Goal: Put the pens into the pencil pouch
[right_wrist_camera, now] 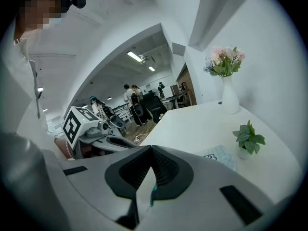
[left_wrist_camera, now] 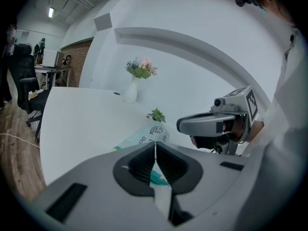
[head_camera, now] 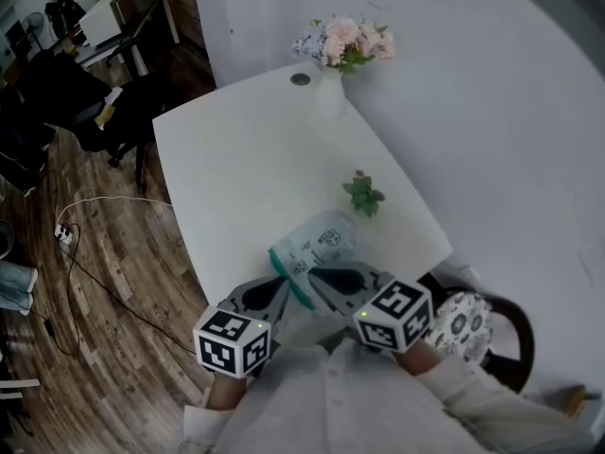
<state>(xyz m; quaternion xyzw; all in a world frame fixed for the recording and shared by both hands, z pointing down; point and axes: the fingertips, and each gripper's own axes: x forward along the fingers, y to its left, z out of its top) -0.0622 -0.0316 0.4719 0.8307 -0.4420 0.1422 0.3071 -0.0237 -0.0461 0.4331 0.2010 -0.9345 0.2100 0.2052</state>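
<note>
The jaws of the left gripper (left_wrist_camera: 155, 147) are clenched, and a thin fold of a translucent, print-patterned pencil pouch (head_camera: 326, 238) with a teal zip edge is pinched between them; the teal strip is seen just below the pads. The jaws of the right gripper (right_wrist_camera: 152, 151) are likewise pressed together on the same pouch, with a pale flap and a sliver of teal caught in the seam. The two grippers are held side by side, close together, both angled downward at the near end of the pouch.

The pouch is stretched away from the jaws, and its far end is laid on the white tabletop (head_camera: 241, 159) close to the near right edge. Whether anything is inside it cannot be told.

Just beyond the pouch a small green potted plant (head_camera: 364, 195) is stood, apart from it. Farther off, at the far corner of the table against the white wall, a white vase (head_camera: 330, 95) is placed, filled with pink and white flowers (head_camera: 347, 43).

Beside the table a wood-plank floor (head_camera: 123, 253) is seen, crossed by a white cable (head_camera: 104, 200) — and black office chairs (head_camera: 57, 97) are grouped beyond it. A round seat with a patterned cushion (head_camera: 463, 323) is seen at the table's right.
</note>
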